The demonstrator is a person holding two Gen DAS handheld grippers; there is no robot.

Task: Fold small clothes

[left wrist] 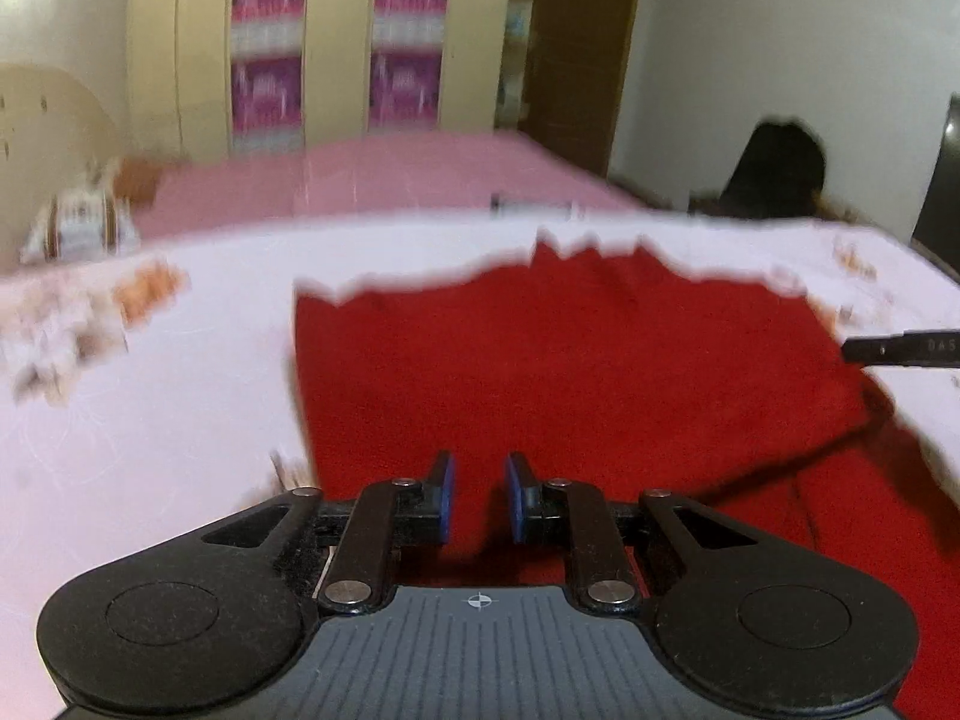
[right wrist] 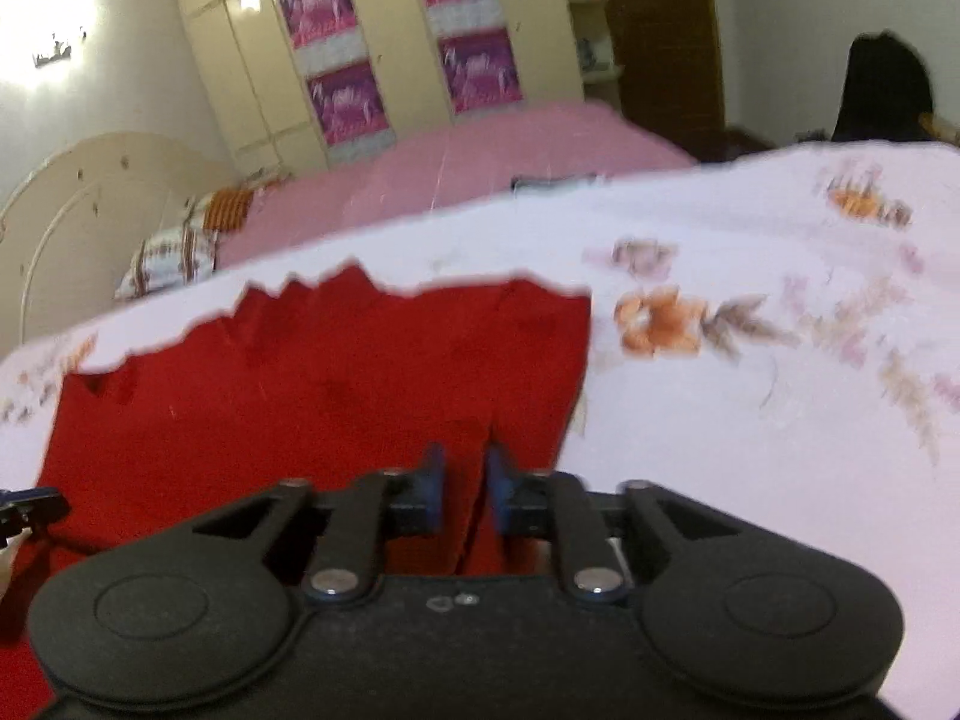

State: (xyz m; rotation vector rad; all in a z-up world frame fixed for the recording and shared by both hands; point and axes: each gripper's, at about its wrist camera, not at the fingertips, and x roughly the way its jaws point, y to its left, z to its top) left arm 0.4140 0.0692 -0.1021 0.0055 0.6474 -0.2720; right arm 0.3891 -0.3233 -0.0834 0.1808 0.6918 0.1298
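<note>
Left wrist view: red cloth (left wrist: pixel 570 372) lies spread on the white floral sheet (left wrist: pixel 180 396), filling the middle and right of the frame, far edge ragged-looking from motion blur. Left gripper (left wrist: pixel 478 495) sits over the near part of the cloth, blue pads (left wrist: pixel 443 495) apart with a clear gap and red fabric visible between them; can't tell if they touch it, nothing pinched. A fold ridge runs along the near right side of the cloth, and the tip of the right gripper (left wrist: pixel 888 348) pokes in at the far right edge. Right wrist view: right gripper (right wrist: pixel 465 489) is over the near right part of the same cloth (right wrist: pixel 300 384), fingers narrowly apart with what looks like a raised edge or crease of fabric standing in the gap; whether it's actually clamped I can't tell. Left gripper tip (right wrist: pixel 33 507) shows at the left edge. Pink bedspread (right wrist: pixel 480 150) and wardrobe (right wrist: pixel 384 42) sit far behind. Judgement: cloth looks soft, light, limp, somewhat fuzzy, so not slippery but it will sag and drag on the sheet. Best hold is at the near corners or along the hem, one gripper each, pinching a single layer and lifting evenly.
</note>
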